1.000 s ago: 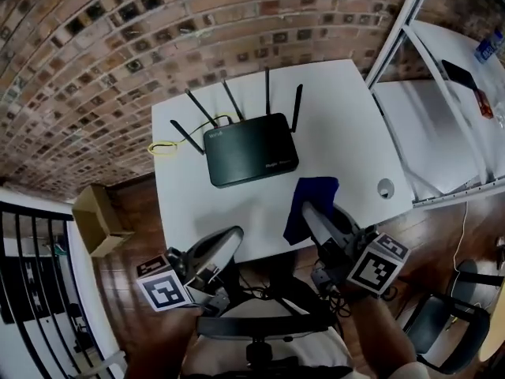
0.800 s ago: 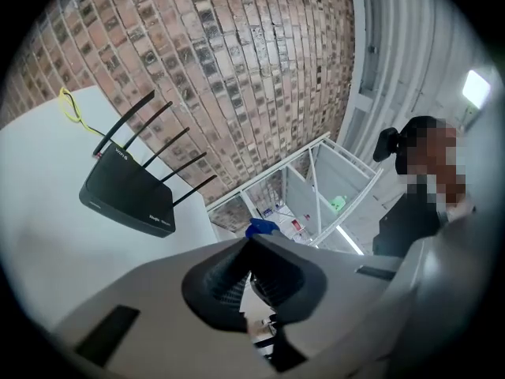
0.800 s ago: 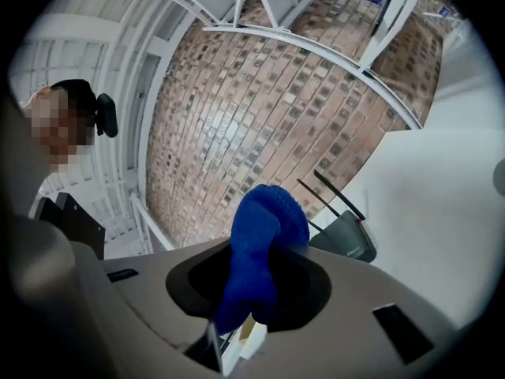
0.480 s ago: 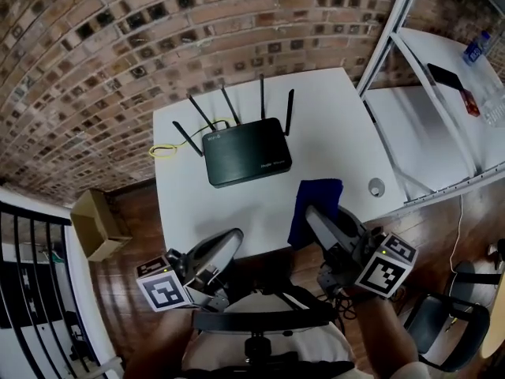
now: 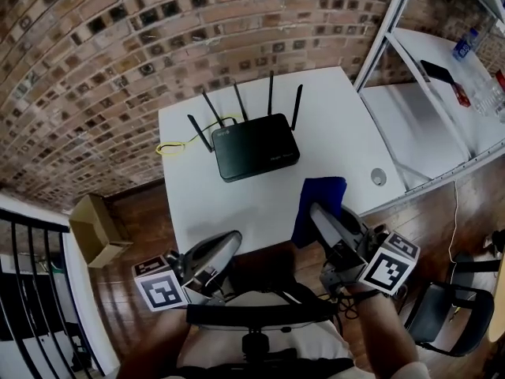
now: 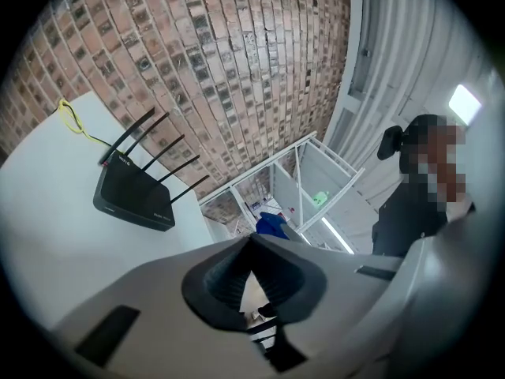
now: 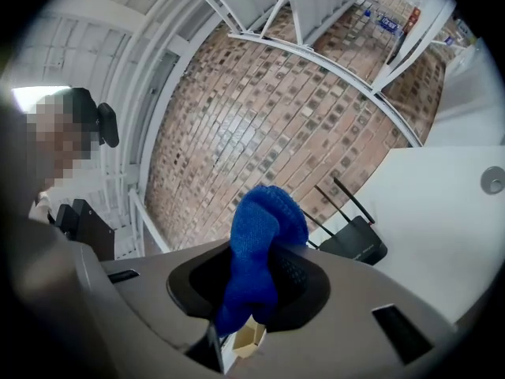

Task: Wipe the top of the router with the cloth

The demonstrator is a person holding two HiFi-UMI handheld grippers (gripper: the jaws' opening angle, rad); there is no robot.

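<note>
Change over the last second: little.
- The head view drifts a bit. The blue cloth [image 5: 323, 192] keeps about the same offset from the router [image 5: 256, 146], on its near-right side by the table [image 5: 347, 125] edge closest to the person.
- The right gripper [image 5: 317, 212] stays clamped on the cloth. The fabric bunches up between its jaws and sticks out past the tips.
- The left gripper [image 5: 230, 239] stays low, nearer than the router and off the near table edge. Its jaws are drawn together with nothing between them.

Meaning for the task: the wipe is not yet started. Cloth and router are well apart, so the reach across to the router top is likely the next step.

Router: black, flat, lying toward the far-left part of the table, antennas on its far side next to the brick wall.

Count:
- router: one
- antennas: five, one of them splayed out to the left
- cloth: one
- grippers: two
- yellow cable [image 5: 170, 147]: one loop, left of the router
- round grommet [image 5: 379, 177]: one, well right of the router
- cardboard box [image 5: 93, 229]: one, on the floor left of the table
</note>
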